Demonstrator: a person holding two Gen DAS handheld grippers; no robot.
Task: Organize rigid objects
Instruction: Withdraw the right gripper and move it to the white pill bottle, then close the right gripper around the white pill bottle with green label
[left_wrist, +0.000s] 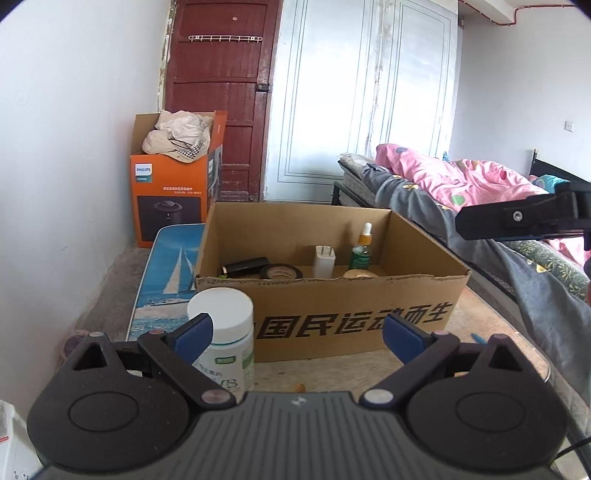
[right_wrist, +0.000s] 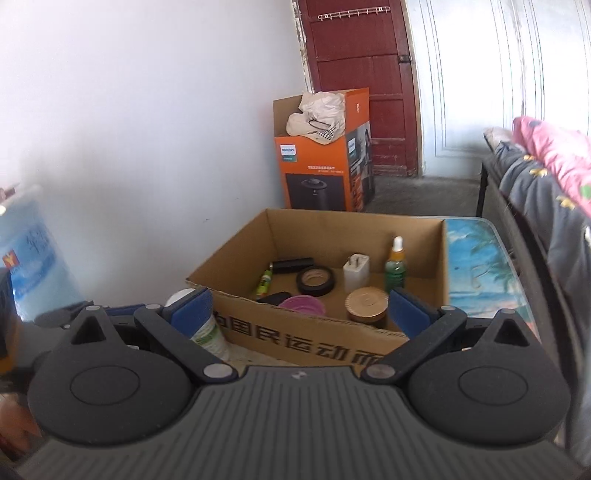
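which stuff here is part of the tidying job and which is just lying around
Part of the job: cardboard box, white-capped bottle outside it, and inside it the tape roll, white charger, dropper bottle, wooden-lid jar.

Lying about: orange Philips box, bed, red door.

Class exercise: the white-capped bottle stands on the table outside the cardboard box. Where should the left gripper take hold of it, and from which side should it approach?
Probably around the round body just under the cap of the white-capped bottle, level and from the near side: it stands upright, the cardboard box blocks the far side, and the open left gripper already faces it.
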